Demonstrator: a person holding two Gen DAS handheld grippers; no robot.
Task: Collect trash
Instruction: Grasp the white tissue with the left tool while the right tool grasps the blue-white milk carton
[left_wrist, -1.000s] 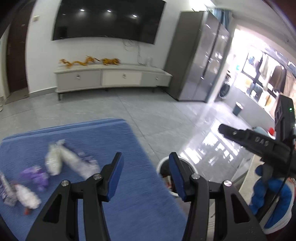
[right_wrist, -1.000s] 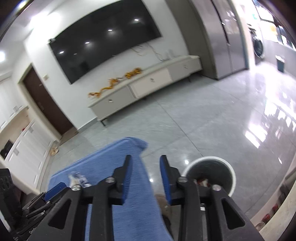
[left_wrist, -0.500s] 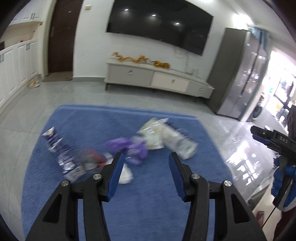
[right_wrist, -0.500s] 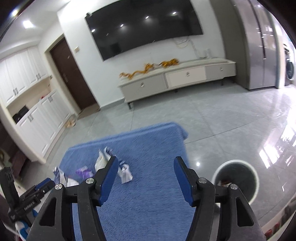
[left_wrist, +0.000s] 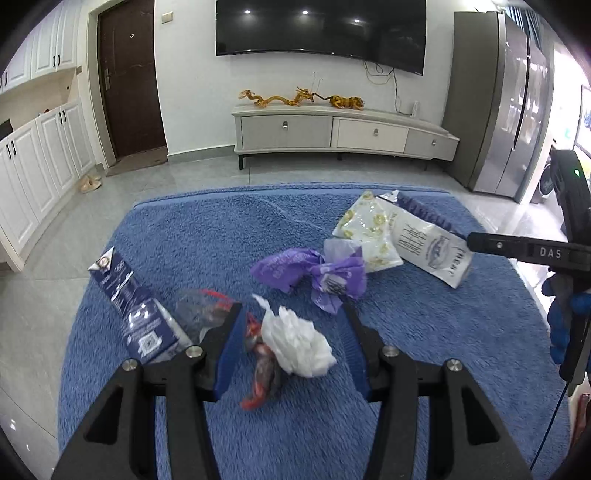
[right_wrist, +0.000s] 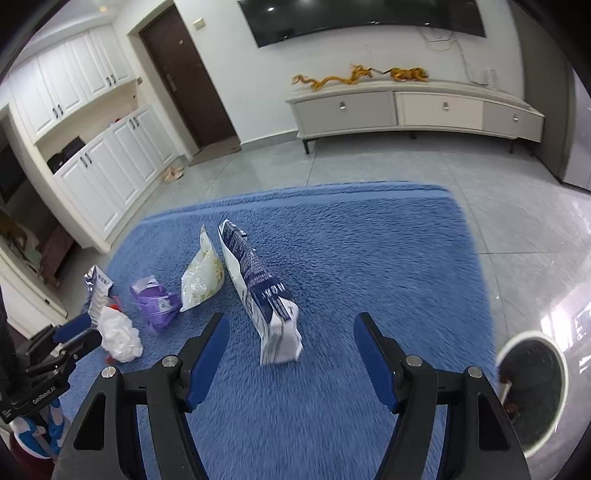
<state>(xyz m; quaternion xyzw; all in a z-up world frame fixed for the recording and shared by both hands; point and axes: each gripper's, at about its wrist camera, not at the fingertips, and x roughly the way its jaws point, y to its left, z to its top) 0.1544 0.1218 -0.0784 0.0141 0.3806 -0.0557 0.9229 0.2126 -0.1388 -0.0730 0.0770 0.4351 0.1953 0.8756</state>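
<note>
— Where's the trash lying?

— All on the blue rug (left_wrist: 229, 236). A white crumpled tissue (left_wrist: 299, 347) sits beside a red-and-clear wrapper (left_wrist: 260, 373), a crumpled purple wrapper (left_wrist: 306, 273) lies just beyond them, and a navy-and-silver pouch (left_wrist: 129, 299) is off to the left. Farther back there's a white packet with yellow print (left_wrist: 369, 236), touching a long white-and-navy bag (right_wrist: 258, 291).

— And the left hand-held gripper (left_wrist: 291, 339)?

— Its jaws stand apart, low over the rug, with the tissue and the red wrapper showing between them. The pads press on nothing.

— The right hand-held gripper (right_wrist: 291, 354)?

— Its jaws have just been opening and stand wide. The near end of the long bag shows between them, but neither pad touches it. The bag stands on its edge, running away from the gripper.

— Where's the bin?

— The white waste bin (right_wrist: 554, 350) stands on the grey tiled floor (right_wrist: 498, 192), just off the rug's right edge, with some bits already inside, too dark to make out.
</note>
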